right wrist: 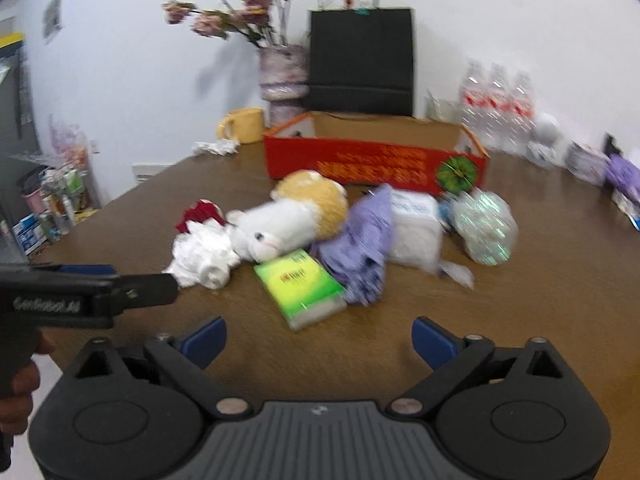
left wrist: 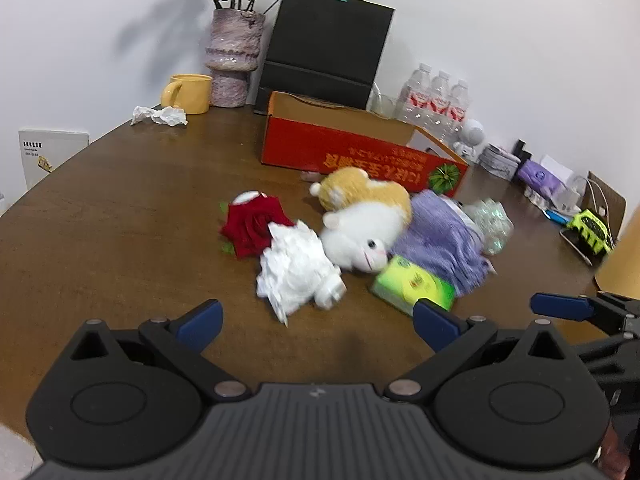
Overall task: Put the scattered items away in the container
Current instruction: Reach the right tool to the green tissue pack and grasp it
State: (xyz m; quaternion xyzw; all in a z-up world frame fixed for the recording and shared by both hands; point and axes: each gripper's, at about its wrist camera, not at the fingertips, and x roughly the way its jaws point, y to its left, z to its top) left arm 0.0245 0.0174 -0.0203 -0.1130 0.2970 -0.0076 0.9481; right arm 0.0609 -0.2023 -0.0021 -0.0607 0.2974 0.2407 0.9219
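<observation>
A red open cardboard box (left wrist: 360,156) (right wrist: 372,164) stands at the back of the brown table. In front of it lies a heap: a white-and-tan plush toy (left wrist: 360,236) (right wrist: 280,228), a red fabric rose (left wrist: 252,224), a white crumpled wad (left wrist: 296,268) (right wrist: 200,256), a green tissue pack (left wrist: 412,284) (right wrist: 300,284), a purple cloth (left wrist: 444,236) (right wrist: 364,236), a white soft pack (right wrist: 414,228) and a shiny plastic bundle (left wrist: 490,222) (right wrist: 486,226). My left gripper (left wrist: 318,322) is open just short of the white wad. My right gripper (right wrist: 319,338) is open, empty, near the green pack.
A yellow mug (left wrist: 188,94), a flower vase (left wrist: 232,60), a black paper bag (left wrist: 324,48) and water bottles (left wrist: 438,100) line the wall. Crumpled tissue (left wrist: 160,115) lies by the mug. A green toy car (left wrist: 590,230) and small clutter fill the right edge.
</observation>
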